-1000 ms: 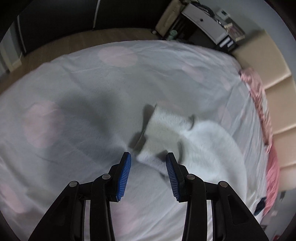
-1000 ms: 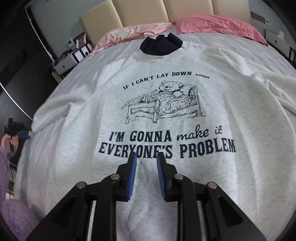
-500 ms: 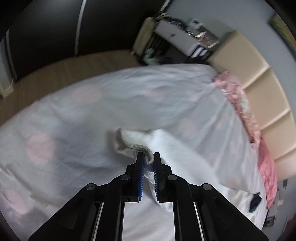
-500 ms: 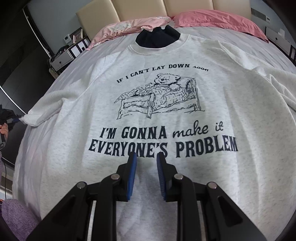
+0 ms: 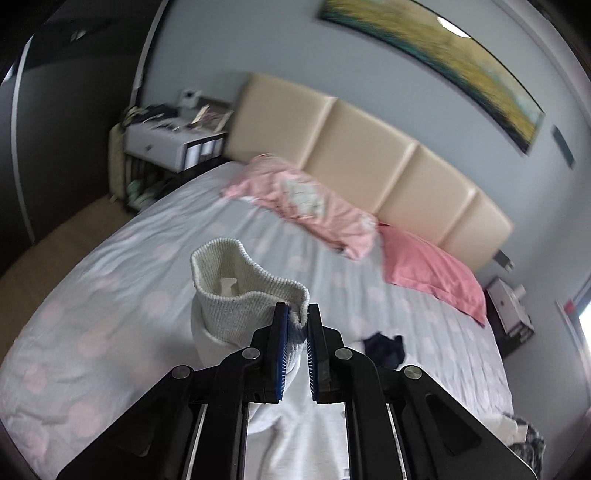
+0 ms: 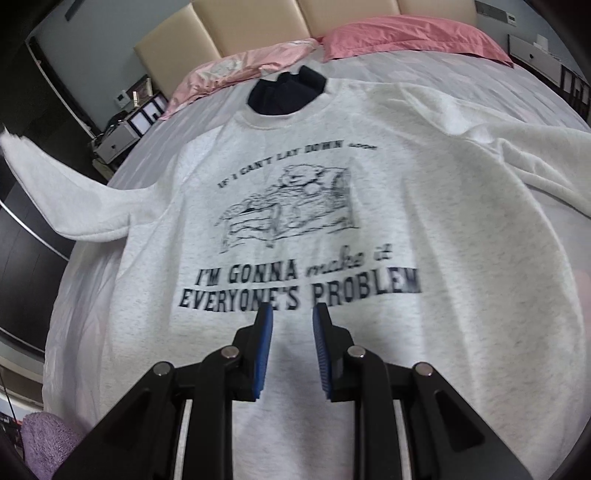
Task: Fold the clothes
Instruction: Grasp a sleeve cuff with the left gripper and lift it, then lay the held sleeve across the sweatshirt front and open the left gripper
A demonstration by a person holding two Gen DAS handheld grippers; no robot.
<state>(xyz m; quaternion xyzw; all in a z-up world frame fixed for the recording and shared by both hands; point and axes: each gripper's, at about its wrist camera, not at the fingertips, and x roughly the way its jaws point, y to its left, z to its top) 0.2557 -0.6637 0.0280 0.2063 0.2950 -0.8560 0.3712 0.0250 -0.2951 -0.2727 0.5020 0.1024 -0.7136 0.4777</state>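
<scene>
L tool (image 5: 297, 325): pinched shut on ribbed cuff (image 5: 236, 277) of sweatshirt sleeve, clear of the bed (image 5: 92, 314); prob. to carry sleeve across the body for a fold.
R tool (image 6: 292, 325): part open, nothing btwn pads, low over sweatshirt (image 6: 369, 332) hem area; looks placed to pin the body while sleeve gets pulled.
Sweatshirt: flat on bed, print up, neck twd headboard (image 6: 258, 33); raised sleeve (image 6: 74, 195) off to the left in R view.
Dark garment (image 6: 284, 92): at the collar, partly under it; type unclear.
Hidden/unclear: hem behind R tool; far sleeve end cut off; print blurred; can't tell if R tool touches fabric.
</scene>
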